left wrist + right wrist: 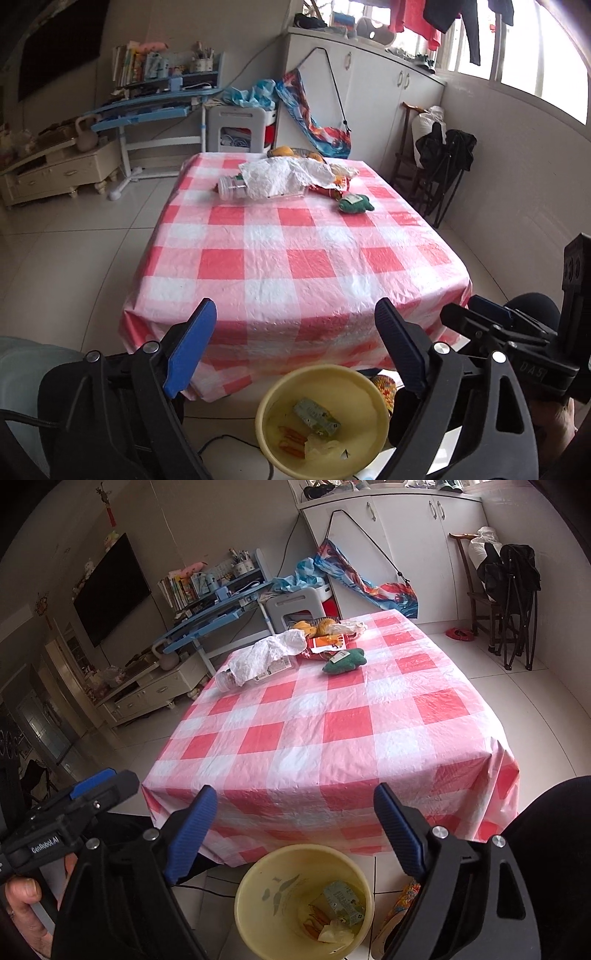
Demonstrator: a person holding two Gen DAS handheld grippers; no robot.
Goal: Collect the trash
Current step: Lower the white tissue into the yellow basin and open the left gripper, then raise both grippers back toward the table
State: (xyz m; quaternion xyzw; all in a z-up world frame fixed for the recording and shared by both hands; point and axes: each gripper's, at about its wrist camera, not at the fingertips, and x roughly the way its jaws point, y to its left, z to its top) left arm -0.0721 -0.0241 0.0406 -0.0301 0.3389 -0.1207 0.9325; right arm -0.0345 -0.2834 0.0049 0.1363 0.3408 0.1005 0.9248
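Now both claws, left claw [295, 347] and right claw [295, 830], are hanging wide and empty over the yellow bin [258, 886]; you are reaching next toward 12 o'clock for the crumpled white wrapper [284, 177] on the bench [295, 258].

Counter [295, 266] under red-white checked cloth [332, 738], near half bare. Far end crowded: clear bottle [231, 188] on its side, crumpled white bag [284, 177] draped over it, red packet [332, 188] beside, green plush toy [355, 204] just right of that, yellow fruit [282, 150] at far edge. Floor [74, 258] pale tile; yellow bin [325, 417] stands at counter's near end, scraps inside.
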